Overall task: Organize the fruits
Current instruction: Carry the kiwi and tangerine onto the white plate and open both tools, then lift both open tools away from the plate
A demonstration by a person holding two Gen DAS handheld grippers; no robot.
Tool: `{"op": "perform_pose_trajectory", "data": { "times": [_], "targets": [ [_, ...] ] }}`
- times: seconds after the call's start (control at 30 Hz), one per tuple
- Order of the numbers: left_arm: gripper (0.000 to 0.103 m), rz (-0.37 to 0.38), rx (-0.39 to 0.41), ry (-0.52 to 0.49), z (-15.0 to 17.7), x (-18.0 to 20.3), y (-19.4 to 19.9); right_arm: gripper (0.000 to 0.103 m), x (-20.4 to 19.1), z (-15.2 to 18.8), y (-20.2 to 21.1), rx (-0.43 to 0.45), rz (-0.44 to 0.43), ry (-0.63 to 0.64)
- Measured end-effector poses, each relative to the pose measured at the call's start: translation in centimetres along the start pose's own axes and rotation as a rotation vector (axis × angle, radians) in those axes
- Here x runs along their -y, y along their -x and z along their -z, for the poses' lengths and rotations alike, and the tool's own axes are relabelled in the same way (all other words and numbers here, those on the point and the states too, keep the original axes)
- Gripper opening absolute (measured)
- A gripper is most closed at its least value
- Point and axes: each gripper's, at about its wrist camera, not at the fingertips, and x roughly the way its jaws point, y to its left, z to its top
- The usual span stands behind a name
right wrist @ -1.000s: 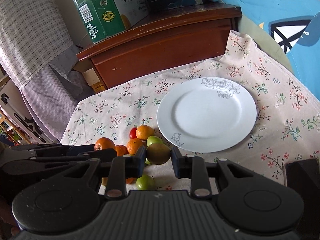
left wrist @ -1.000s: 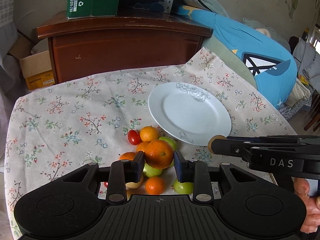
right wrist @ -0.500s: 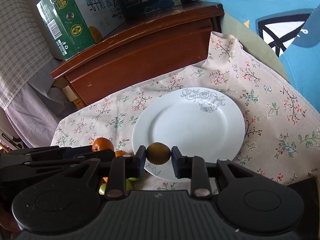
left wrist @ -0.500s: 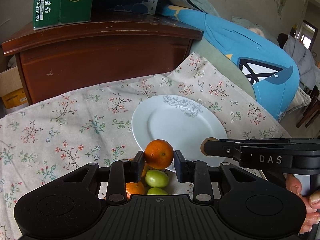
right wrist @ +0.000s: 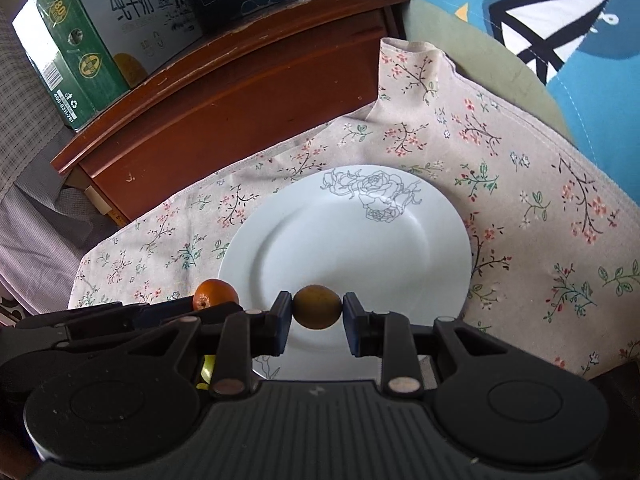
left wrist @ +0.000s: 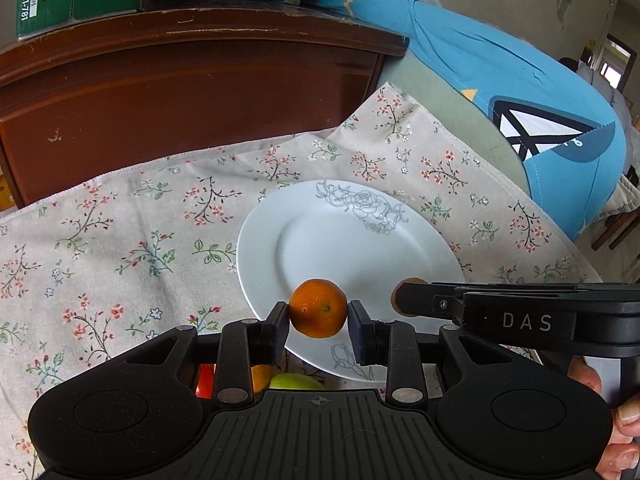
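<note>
My left gripper (left wrist: 318, 322) is shut on an orange (left wrist: 318, 308) and holds it over the near rim of the white plate (left wrist: 340, 240). My right gripper (right wrist: 318, 316) is shut on a brownish-green round fruit (right wrist: 318, 306) and holds it over the plate's (right wrist: 352, 240) near part. The right gripper also shows side-on in the left wrist view, with its fruit (left wrist: 400, 292) peeking out. The orange (right wrist: 214, 294) shows at the left in the right wrist view. The plate bears no fruit.
Leftover fruit lies behind the left gripper: a green one (left wrist: 296, 382), an orange one (left wrist: 262, 376) and a red one (left wrist: 205, 380). A floral cloth (left wrist: 120, 240) covers the table. A wooden cabinet (left wrist: 180, 80) with cartons (right wrist: 100, 32) stands behind. A blue cushion (left wrist: 520, 80) lies to the right.
Both grippers have moved forward from the fruit pile toward the plate, each carrying its fruit. The plate now sits closer and more central in both views.
</note>
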Motion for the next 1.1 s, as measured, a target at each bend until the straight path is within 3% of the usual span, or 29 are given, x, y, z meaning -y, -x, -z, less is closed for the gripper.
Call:
{"op": "perform_pose_trajectory", "data": {
  "times": [0.4,0.53,0.83,0.97,1.1],
  "targets": [
    [0.032,-0.008,-0.013,-0.009,0.1,0.1,-1.4,0.032,0.8,-0.3,-1.1,-0.005,0.007,-0.048],
    [0.048,-0.034,0.013,0.011,-0.1,-0.4,-1.0,0.034,1.3,-0.7,-0.8,0.004,0.011,-0.067],
    [0.048,-0.161,-0.015,0.026,0.2,-1.9,-1.7,0.044,3.7,-1.8,-0.4,0.075,0.187,-0.137],
    [0.058,-0.172,-0.014,0.042,0.6,-2.5,-1.8,0.050,5.1,-1.9,-1.2,0.065,0.262,-0.173],
    [0.062,-0.176,-0.014,0.052,0.7,-2.7,-1.5,0.050,5.6,-1.5,-2.4,0.004,0.216,-0.188]
  ]
}}
